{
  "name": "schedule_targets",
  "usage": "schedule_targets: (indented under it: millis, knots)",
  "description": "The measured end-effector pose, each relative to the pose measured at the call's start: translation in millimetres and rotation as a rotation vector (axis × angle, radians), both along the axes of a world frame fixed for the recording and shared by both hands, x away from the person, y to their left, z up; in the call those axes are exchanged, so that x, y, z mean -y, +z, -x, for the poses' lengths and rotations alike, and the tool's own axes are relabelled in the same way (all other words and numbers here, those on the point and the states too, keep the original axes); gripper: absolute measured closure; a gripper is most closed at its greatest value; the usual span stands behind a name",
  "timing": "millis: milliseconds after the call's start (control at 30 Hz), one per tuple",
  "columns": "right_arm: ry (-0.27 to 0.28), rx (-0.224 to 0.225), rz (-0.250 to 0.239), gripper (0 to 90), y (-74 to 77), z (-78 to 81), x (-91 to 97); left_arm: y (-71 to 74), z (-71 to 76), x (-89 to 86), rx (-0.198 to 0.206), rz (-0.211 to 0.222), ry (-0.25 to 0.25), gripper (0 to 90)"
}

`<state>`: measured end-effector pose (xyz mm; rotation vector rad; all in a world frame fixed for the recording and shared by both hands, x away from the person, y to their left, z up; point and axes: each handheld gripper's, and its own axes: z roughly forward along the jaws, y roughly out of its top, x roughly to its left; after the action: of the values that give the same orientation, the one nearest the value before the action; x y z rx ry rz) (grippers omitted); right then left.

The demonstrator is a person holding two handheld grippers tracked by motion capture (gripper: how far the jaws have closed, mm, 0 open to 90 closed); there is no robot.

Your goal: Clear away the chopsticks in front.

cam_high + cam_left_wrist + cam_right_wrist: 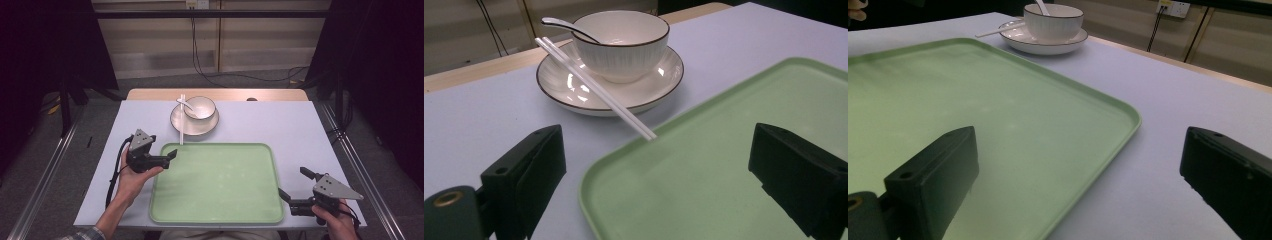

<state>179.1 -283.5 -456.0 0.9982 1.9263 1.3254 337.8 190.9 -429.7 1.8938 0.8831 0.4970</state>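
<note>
Holding my left gripper (pixel 169 156) at the near-left corner of the green tray (pixel 215 210), I have its jaws spread wide with nothing between them; one jaw sits over the pale tablecloth (pixel 280 120) and the other over the tray's floor. In the left gripper view the tray's rounded corner lies right between the two black jaws, and none of the pads touch it.

Just beyond that corner stands the white plate (pixel 176 121), with the bowl (pixel 201 106) sitting on it and a spoon (pixel 184 104) leaning inside the bowl, its handle sticking out over the rim. A pair of white chopsticks (pixel 182 120) rests across the left side of the plate, and their near tips come down onto the tray's far-left edge. From the left gripper view, the chopsticks (pixel 594 86) run straight toward me, touching the tray's lip at their ends, while the bowl (pixel 623 45) sits upright behind them.

The tray itself lies flat in the middle of the table, nearer to me than the plate.

Over at the tray's near-right corner, my right gripper (pixel 296 186) rests low beside the rim. Its jaws are also wide apart and grip nothing: one over the tray (pixel 998 115), the other over the cloth.
</note>
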Motion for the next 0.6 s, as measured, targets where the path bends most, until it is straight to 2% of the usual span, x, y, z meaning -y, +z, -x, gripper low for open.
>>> schedule_targets:
  millis: [100,133,200,333,400,467,567,600]
  knots:
    - [-0.002,0.000,0.001,1.5,0.0,0.5,0.0,0.1,-7.9,2.8,0.002,0.020,0.010,11.1]
    - [0.003,-0.002,0.002,1.6,0.0,0.6,0.1,0.0,-10.9,3.6,-0.009,0.000,0.008,10.6]
    - [0.003,-0.003,0.001,1.5,0.1,0.8,-0.1,-0.7,-16.2,6.7,-0.021,-0.014,0.002,10.7]
    - [0.003,-0.002,0.000,1.5,-0.2,0.5,0.4,0.1,-23.1,12.1,-0.009,-0.019,0.000,11.6]
    - [0.001,-0.002,0.001,1.5,-0.1,0.6,0.5,0.4,-27.4,14.1,-0.019,-0.044,-0.003,11.7]
    - [0.001,0.001,0.000,1.5,-0.2,0.3,-0.1,0.8,-31.2,15.3,-0.026,-0.038,-0.002,11.4]
    - [0.000,-0.002,0.001,1.6,-0.1,0.3,0.2,1.9,-35.9,17.2,-0.013,-0.048,0.000,12.3]
    - [-0.003,-0.003,0.002,1.5,0.0,0.3,0.4,1.8,-37.1,17.9,-0.006,-0.039,0.002,13.1]
